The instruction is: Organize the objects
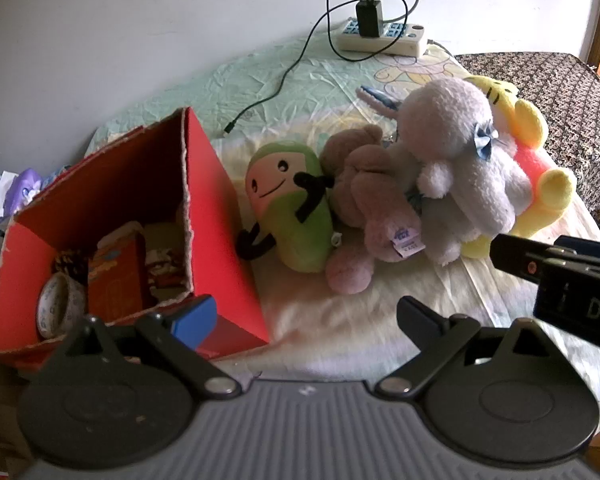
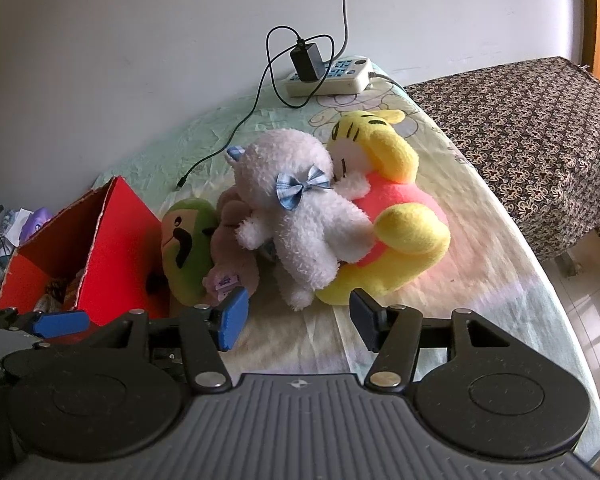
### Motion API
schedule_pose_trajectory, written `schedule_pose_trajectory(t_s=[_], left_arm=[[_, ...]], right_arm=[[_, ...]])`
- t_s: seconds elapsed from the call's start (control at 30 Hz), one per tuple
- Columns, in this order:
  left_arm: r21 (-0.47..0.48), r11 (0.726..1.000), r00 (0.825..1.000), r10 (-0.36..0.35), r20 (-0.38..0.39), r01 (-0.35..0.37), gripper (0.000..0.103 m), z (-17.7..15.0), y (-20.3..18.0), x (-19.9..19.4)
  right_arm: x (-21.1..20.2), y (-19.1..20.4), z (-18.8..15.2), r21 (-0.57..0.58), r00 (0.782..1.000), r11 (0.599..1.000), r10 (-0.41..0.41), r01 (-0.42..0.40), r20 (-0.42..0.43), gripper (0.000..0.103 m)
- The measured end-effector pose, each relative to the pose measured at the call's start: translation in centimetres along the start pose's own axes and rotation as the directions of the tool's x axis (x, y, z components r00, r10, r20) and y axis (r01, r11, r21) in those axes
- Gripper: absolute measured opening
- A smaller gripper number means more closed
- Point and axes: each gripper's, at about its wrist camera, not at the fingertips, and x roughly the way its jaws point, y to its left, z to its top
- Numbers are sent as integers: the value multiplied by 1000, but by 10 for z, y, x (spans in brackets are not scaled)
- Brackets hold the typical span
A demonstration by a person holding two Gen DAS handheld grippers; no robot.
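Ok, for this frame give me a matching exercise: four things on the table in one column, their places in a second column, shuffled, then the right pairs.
Things:
1. green plush toy with a smiling face
2. white fluffy plush bear with a blue bow
3. roll of printed tape
4. black charger plug

Places:
A. inside the red cardboard box
B. plugged into the white power strip by the wall
C. right beside the red box's outer wall
D. leaning on the yellow and pink plush toy

Pairs: 1-C, 2-D, 3-A, 4-B
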Motion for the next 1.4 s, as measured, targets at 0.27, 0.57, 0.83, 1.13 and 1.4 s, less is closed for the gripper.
schedule_pose_trajectory(t_s=[0.27,0.57,0.83,1.13,1.4], left_arm=[[3,1000,1000,-5,-4,5,98,4,-3,2],[25,1000,1000,-14,2,14,98,8,-9,2],[33,999,1000,-13,11,13,98,11,-15,0],[63,996,998,-59,29,57,98,18,-19,0],[62,966,964,-255,77,251,100,23,-14,2]], right_arm=[[-1,-7,2,9,1000,1000,0,0,6,62],[-4,-15,4,20,1000,1000,5,-5,16,62],[-8,-21,8,24,999,1000,15,-16,38,62],[-10,-29,15,27,997,999,32,-34,66,62],[-6,-34,31,22,990,997,67,-70,126,62]])
